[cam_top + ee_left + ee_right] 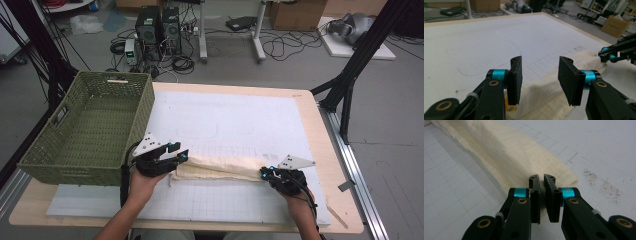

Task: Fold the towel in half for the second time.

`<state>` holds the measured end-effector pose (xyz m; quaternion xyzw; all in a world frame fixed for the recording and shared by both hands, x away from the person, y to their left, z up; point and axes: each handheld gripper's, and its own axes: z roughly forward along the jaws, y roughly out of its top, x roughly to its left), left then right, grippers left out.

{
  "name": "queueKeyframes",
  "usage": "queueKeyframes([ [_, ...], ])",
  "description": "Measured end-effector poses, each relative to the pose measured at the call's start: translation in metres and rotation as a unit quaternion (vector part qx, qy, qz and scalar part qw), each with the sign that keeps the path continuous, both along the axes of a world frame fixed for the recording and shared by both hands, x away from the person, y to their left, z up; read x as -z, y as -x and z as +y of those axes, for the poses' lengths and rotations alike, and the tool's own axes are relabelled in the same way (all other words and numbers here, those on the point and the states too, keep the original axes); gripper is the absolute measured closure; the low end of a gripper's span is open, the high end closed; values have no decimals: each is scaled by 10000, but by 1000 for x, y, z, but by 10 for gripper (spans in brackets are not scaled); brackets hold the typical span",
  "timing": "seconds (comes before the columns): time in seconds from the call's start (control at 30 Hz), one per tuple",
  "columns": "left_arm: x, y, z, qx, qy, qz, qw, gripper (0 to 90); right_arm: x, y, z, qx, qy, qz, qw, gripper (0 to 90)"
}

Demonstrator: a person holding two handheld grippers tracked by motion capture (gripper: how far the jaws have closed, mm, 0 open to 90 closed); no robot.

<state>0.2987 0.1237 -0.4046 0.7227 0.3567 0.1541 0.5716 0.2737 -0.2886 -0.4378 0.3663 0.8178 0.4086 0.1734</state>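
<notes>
Cream cloth [220, 167] lying folded into a long strip across the near part of the white mat [235, 120], between the two grippers. Stretched sideways like this probably to keep the fold straight and flat.

Left gripper [172, 159] at the left end of the cloth, jaws wide apart, one on each side of the folded edge, holding nothing. In the left gripper view, cloth [544, 87] seen passing between and below the open pads, so likely placed to take this end, or just after letting it go; cannot tell which.

Right gripper [541, 185] at the other end, jaws narrow, nearly together. Corner of the cloth [506, 152] reaching right to the tips; a thin layer appears pinched between them, but not sure. Held low and close to the mat, probably to keep this end fixed.

Green basket [90, 130] standing at the left edge of the table [325, 150], near the left gripper, perhaps meant as the place for the folded cloth.
</notes>
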Motion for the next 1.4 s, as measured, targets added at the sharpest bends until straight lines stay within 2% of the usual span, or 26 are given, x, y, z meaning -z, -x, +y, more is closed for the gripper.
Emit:
queueKeyframes([
  [0.13,2,-4,-5,85,-78,65,9999,587,0,0,1,-13,21,0,10000,840],
  [0.23,7,-7,-7,75,-314,195,9993,657,0,1,2,-53,150,12,9999,837],
  [0.27,11,-8,-9,30,-560,292,9980,684,1,1,2,-73,190,-12,9998,837],
  [0.3,14,-8,-9,42,-666,347,9972,727,1,1,2,-65,187,4,9998,833],
  [0.4,26,-6,-12,118,-920,595,9939,795,0,1,1,-48,162,-2,9999,823],
  [0.5,36,-3,-16,137,-1175,737,9902,800,0,1,0,-21,155,-15,9999,802],
  [0.57,39,-2,-17,140,-1232,820,9889,797,-1,2,-1,35,122,14,9999,746],
  [0.67,41,0,-18,156,-1306,899,9872,784,-6,2,-5,293,-116,-46,9995,604],
  [0.73,42,1,-18,152,-1308,906,9871,782,-14,3,-6,510,-340,-229,9979,489],
  [0.8,43,1,-18,173,-1348,903,9866,781,-24,5,-4,675,-634,-448,9947,449],
  [0.87,43,1,-18,160,-1360,894,9865,781,-33,6,5,695,-745,-584,9931,470],
  [0.9,43,1,-18,161,-1359,893,9866,781,-35,6,12,604,-737,-633,9934,515],
  [0.97,43,1,-18,171,-1372,890,9864,780,-34,3,28,402,-619,-545,9958,569],
  [1.1,45,0,-17,177,-1332,900,9868,781,-16,-10,60,180,-415,-145,9989,633],
  [1.17,45,0,-17,182,-1329,877,9871,782,-6,-14,72,134,-53,-120,9998,663],
  [1.2,46,0,-16,191,-1339,861,9871,788,-1,-15,75,148,124,-109,9998,664],
  [1.27,46,0,-16,175,-1310,871,9874,793,6,-16,73,212,300,-3,9993,666],
  [1.3,46,0,-16,175,-1309,882,9873,796,9,-15,69,254,325,-2,9991,663],
  [1.33,46,0,-16,168,-1297,890,9874,797,10,-14,63,314,230,1,9992,658],
  [1.4,46,0,-15,166,-1319,910,9869,799,9,-12,55,400,272,11,9988,646],
])
